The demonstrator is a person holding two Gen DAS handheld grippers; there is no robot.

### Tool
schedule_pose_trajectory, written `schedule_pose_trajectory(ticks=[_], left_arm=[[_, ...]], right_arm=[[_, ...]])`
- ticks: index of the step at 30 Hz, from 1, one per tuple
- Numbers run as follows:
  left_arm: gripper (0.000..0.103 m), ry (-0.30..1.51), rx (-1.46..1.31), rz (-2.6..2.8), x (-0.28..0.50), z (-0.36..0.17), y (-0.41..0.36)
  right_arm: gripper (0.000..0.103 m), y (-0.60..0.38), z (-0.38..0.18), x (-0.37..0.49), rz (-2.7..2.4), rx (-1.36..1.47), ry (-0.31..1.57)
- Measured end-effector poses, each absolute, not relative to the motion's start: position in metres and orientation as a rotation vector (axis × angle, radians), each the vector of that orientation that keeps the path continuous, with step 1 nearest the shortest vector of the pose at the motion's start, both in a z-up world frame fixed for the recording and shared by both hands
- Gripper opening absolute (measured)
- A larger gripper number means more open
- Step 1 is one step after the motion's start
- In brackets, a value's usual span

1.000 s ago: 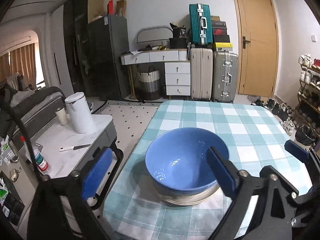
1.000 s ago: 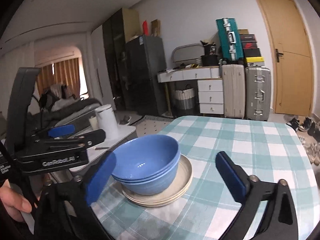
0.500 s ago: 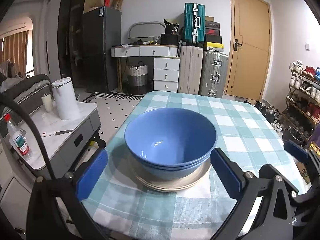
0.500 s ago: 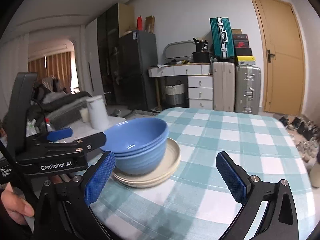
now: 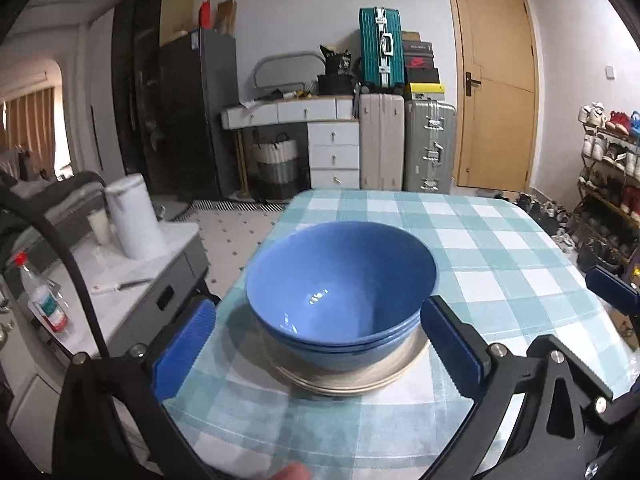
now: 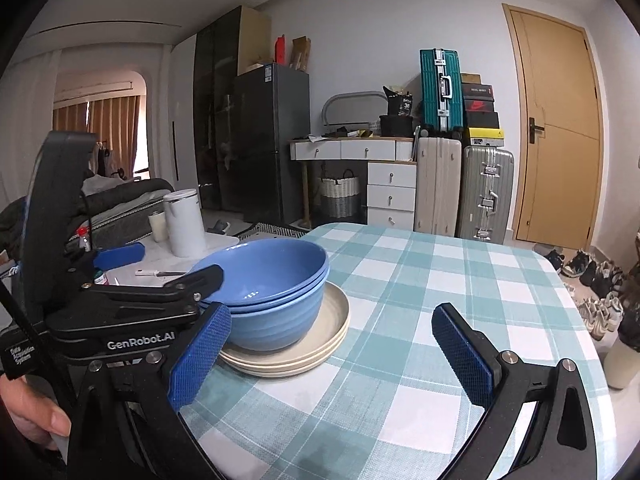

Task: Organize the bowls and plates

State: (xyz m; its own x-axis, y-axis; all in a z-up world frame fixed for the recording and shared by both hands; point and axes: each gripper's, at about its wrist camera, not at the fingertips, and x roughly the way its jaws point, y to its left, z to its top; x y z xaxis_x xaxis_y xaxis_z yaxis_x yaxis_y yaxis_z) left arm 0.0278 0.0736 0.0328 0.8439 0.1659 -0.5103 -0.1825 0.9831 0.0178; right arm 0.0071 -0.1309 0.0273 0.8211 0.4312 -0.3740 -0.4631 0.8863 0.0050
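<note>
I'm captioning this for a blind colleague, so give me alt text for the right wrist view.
Nested glossy blue bowls sit on stacked round cream plates on a teal-and-white checked tablecloth; the open right gripper frames the cloth beside them, and the left gripper straddles the bowls.

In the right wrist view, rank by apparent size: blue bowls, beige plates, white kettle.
1. blue bowls
2. beige plates, partly hidden under the bowls, so unsure against them
3. white kettle, smallest, though farther from the camera

The left gripper [image 6: 158,276] hid the near-left rim of the blue bowls [image 6: 276,292]. The bowls covered the plates' [image 5: 352,380] centres. The table's [image 6: 460,280] near edge was cut off.
</note>
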Motion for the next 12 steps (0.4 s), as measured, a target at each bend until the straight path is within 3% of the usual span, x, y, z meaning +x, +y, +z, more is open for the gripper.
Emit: schedule_pose_trajectory(ticks=[12], left_arm=[[0.103,0.483,-0.02,0.171,0.021,0.038,0.07]], right_arm=[[0.102,-0.132,0.026,0.007,0.482,-0.072,0.384]])
